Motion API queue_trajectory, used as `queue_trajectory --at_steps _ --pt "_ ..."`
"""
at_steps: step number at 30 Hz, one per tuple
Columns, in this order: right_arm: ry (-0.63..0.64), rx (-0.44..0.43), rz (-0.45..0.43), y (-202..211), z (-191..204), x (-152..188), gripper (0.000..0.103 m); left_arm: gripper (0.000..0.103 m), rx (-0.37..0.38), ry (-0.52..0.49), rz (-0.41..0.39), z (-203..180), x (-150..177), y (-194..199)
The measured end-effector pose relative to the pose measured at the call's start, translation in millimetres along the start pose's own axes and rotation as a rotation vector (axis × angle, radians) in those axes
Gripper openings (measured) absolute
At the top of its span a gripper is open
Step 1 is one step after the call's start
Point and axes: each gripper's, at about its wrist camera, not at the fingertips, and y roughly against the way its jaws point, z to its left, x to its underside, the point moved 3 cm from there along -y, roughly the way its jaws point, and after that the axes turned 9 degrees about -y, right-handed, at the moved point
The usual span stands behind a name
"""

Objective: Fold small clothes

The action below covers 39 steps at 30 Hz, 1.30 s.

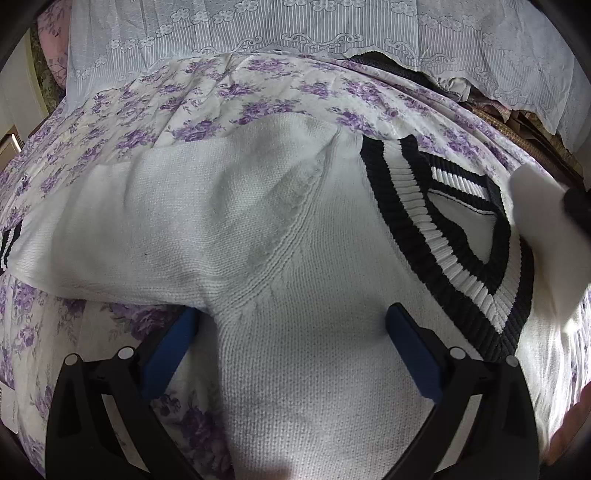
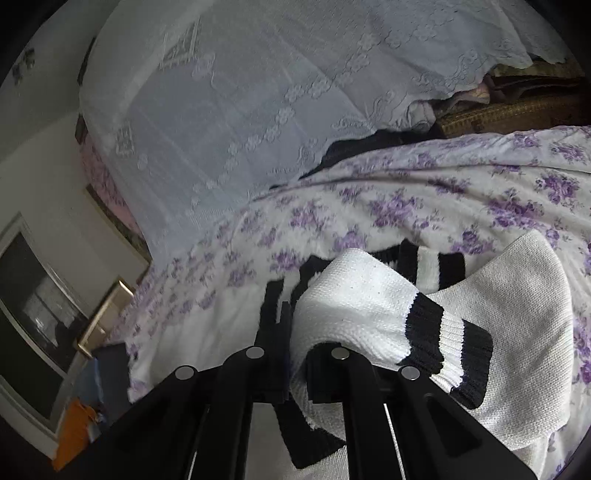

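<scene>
A small white knitted sweater (image 1: 280, 236) lies spread on a bedsheet (image 1: 192, 99) printed with purple flowers. The knit is chunky and ribbed, with a V-neck collar (image 1: 443, 229) banded in black and white stripes. Behind the bed hangs a pale lace curtain (image 1: 295, 26) with a scalloped flower border.

The left gripper (image 1: 291, 354) stands wide open over the sweater's body just below the armpit, its blue pads (image 1: 413, 358) apart, one on either side of the fabric, pinching nothing.

The right gripper (image 2: 295, 332) has its black jaws closed tight on a sleeve (image 2: 369, 306) of the sweater, near the black-and-white striped cuff (image 2: 443, 343). The sleeve drapes in a soft fold over the fingers, cuff hanging to the right, above the rest of the white knit. At the right edge of the left view this lifted sleeve shows as a white blur beside the collar.
</scene>
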Motion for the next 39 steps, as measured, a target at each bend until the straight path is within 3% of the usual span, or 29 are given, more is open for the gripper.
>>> queue_trajectory --at_steps 2,4,9,13,16,18,20,21,23,26,29,34,35,36,37,38,39 --pt "0.069 0.069 0.083 -21 4 15 0.012 0.099 -0.004 -0.003 0.001 0 0 -1" --pt "0.139 0.16 0.187 -41 4 31 0.033 0.099 -0.007 -0.007 0.002 -1 0 -1" --pt "0.104 0.093 0.163 -5 2 32 0.057 0.099 -0.004 -0.009 0.0 -1 1 0" --pt "0.062 0.027 0.166 48 -18 34 0.061 0.098 -0.004 -0.024 -0.023 -4 1 8" --pt "0.052 0.078 0.051 83 -42 23 0.061 0.098 -0.031 -0.099 -0.069 -19 -1 21" --pt "0.043 0.145 -0.018 96 -60 11 0.06 0.098 -0.089 -0.193 -0.111 -39 -5 32" --pt "0.013 0.199 -0.047 98 -78 -1 0.048 0.098 -0.176 -0.298 -0.155 -64 -12 41" --pt "-0.019 0.202 -0.04 95 -88 -5 0.038 0.098 -0.221 -0.346 -0.183 -76 -16 46" --pt "-0.076 0.195 -0.025 86 -104 -12 0.028 0.098 -0.267 -0.448 -0.232 -106 -22 53" --pt "-0.114 0.21 0.022 65 -128 -10 0.026 0.098 -0.259 -0.577 -0.271 -149 -26 57" --pt "-0.176 0.174 0.049 53 -150 -1 0.018 0.098 -0.349 -0.709 -0.315 -186 -23 46" --pt "-0.241 0.106 0.049 53 -159 -1 0.018 0.097 -0.385 -0.731 -0.308 -210 -30 18" --pt "-0.246 0.099 0.049 53 -160 -1 0.018 0.085 -0.372 -0.712 -0.312 -210 -33 16" --pt "-0.253 0.09 0.05 53 -161 -1 0.019 0.056 -0.352 -0.684 -0.293 -205 -37 13" --pt "-0.262 0.078 0.05 54 -162 -1 0.02 0.04 -0.317 -0.642 -0.255 -198 -40 8" --pt "-0.27 0.07 0.05 55 -163 0 0.02 0.011 -0.257 -0.576 -0.211 -186 -44 3" --pt "-0.279 0.063 0.048 58 -165 0 0.02 0.0 -0.219 -0.522 -0.186 -175 -46 1"
